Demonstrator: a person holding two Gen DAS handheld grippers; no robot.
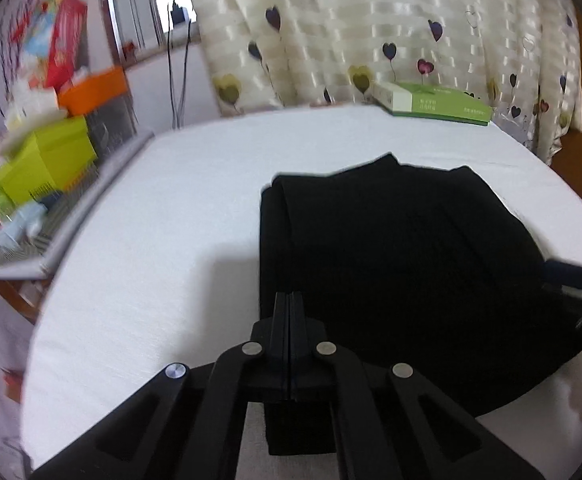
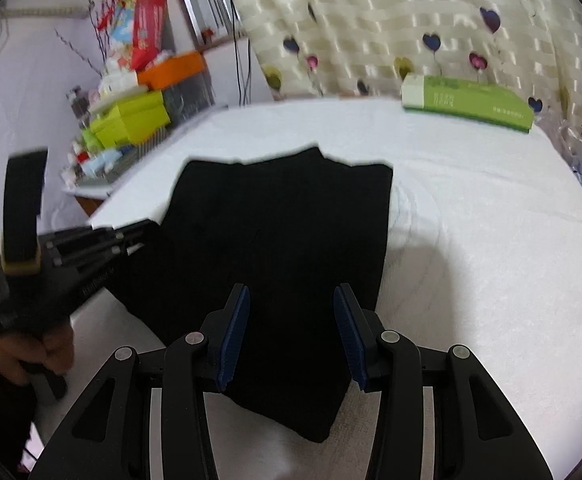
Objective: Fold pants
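Observation:
The black pants (image 1: 403,264) lie folded into a flat block on the white bed (image 1: 163,248). In the left wrist view my left gripper (image 1: 290,300) is shut, its black fingers pressed together over the near left edge of the pants; no cloth shows lifted between them. From the right wrist view the left gripper (image 2: 147,226) reaches in from the left, tips at the left edge of the pants (image 2: 275,240), with a hand (image 2: 23,344) around its handle. My right gripper (image 2: 291,320) is open above the pants' near end, blue pads (image 2: 235,336) apart and holding nothing. It shows blurred at the right edge (image 1: 571,280).
A green and white box (image 2: 467,104) lies at the far edge of the bed by a heart-print curtain (image 2: 411,20). A side shelf with yellow-green and orange boxes (image 1: 47,160) stands at the left. Bare sheet (image 2: 491,240) stretches right of the pants.

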